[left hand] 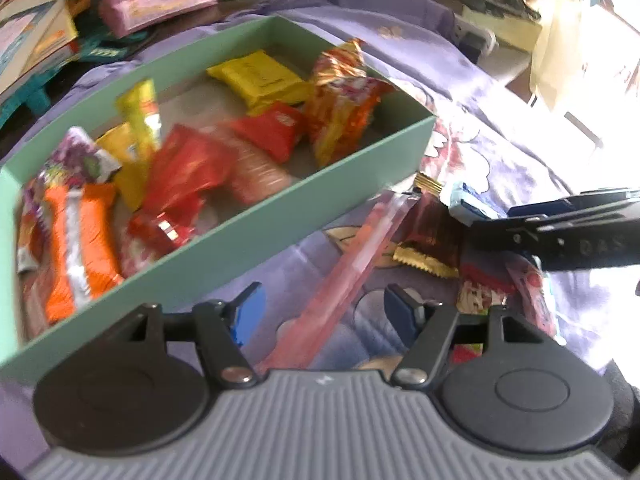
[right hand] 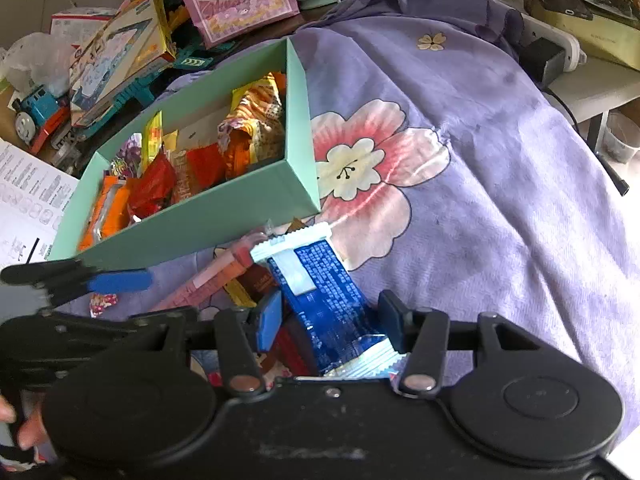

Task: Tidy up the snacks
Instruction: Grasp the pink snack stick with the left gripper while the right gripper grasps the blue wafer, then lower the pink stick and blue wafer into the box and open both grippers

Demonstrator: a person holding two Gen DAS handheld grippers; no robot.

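One blue, white-ended snack packet (right hand: 324,300) sits pinched in the right claw (right hand: 332,322); left claw (left hand: 324,312) spread.

The green box (right hand: 224,220) is looking like matt, smooth card. The snack packets (left hand: 188,168) inside it are showing glossy, crinkled foil and plastic film, catching bright glints. The blue wrapper (right hand: 324,304) is shining as slick printed film with 2 pale crimped ends. The long pink packet (left hand: 352,264) is appearing as clear, glossy plastic. The purple cloth (right hand: 480,160) is lying soft and matt, with a fine woven ribbing. The right gripper (right hand: 328,324) is showing matt black plastic with dull metal rivets; the left gripper (left hand: 320,312) is carrying a ribbed grey plastic body.
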